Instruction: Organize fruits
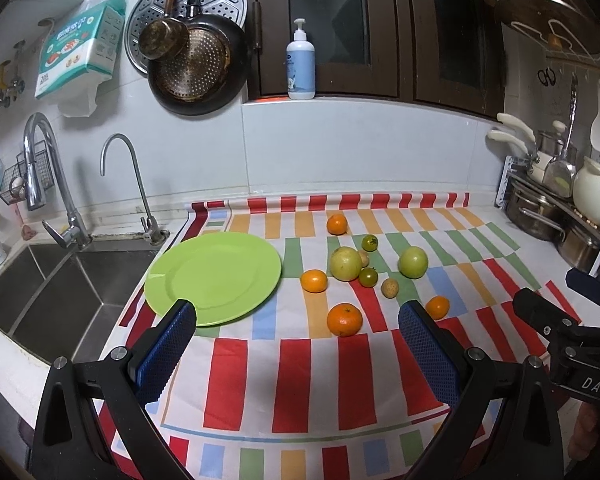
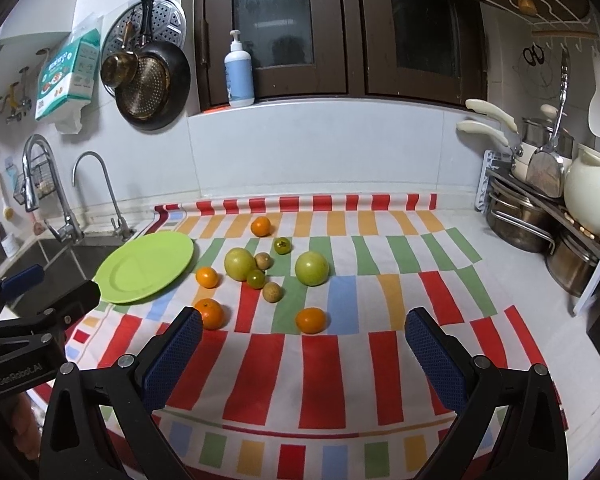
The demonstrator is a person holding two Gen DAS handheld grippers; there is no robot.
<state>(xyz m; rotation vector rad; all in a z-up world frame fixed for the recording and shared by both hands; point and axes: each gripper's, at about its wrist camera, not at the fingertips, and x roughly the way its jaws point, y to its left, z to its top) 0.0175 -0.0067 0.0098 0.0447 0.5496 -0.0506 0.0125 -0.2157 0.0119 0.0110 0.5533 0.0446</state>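
Observation:
A green plate (image 1: 214,276) (image 2: 146,266) lies empty on the striped cloth (image 1: 284,380) (image 2: 284,376), next to the sink. To its right lie loose fruits: several oranges, the nearest (image 1: 344,319) (image 2: 209,313), two large green fruits (image 1: 346,263) (image 2: 311,268), two small dark green tomatoes (image 1: 368,277) (image 2: 256,278), and small tan fruits (image 1: 389,287) (image 2: 272,292). My left gripper (image 1: 296,316) is open and empty above the cloth's near part. My right gripper (image 2: 304,324) is open and empty, just short of an orange (image 2: 311,320).
A steel sink (image 1: 60,292) with two taps (image 1: 44,168) is at the left. Pots and a white jug (image 1: 594,192) (image 2: 590,192) stand on a rack at the right. A soap bottle (image 1: 301,64) stands on the window ledge. Pans (image 1: 196,64) hang on the wall.

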